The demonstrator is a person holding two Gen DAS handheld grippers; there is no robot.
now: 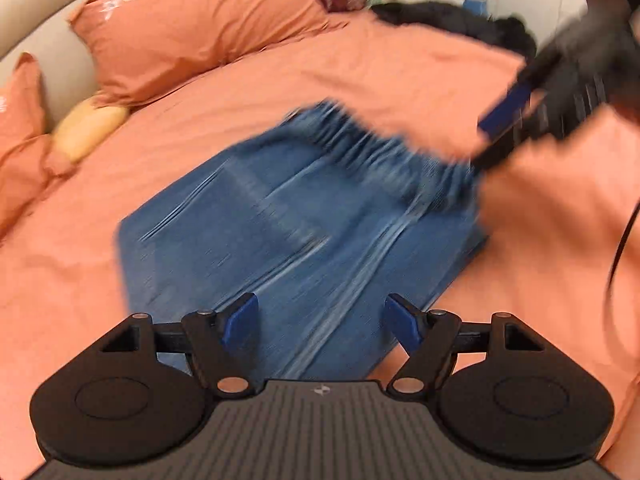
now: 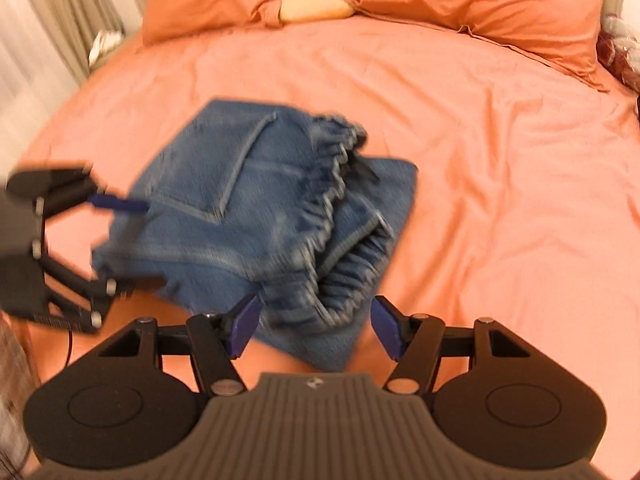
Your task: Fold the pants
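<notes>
Blue denim pants [image 1: 288,232] lie folded into a compact stack on the orange bed sheet [image 1: 380,68]; the elastic waistband is at the far side in the left wrist view. In the right wrist view the pants [image 2: 256,208] lie ahead with the waistband facing me. My left gripper [image 1: 320,320] is open over the near edge of the pants, holding nothing. It also shows at the left of the right wrist view [image 2: 128,240], jaws apart beside the stack's left edge. My right gripper [image 2: 314,326] is open over the waistband end, empty. It appears blurred in the left wrist view [image 1: 492,140].
Orange pillows [image 2: 480,4] and a small yellow cushion [image 2: 316,0] lie at the head of the bed. Dark clothing [image 1: 460,20] is piled at the far edge. Curtains [image 2: 52,20] hang to the left. A black cable [image 1: 620,248] hangs at the right.
</notes>
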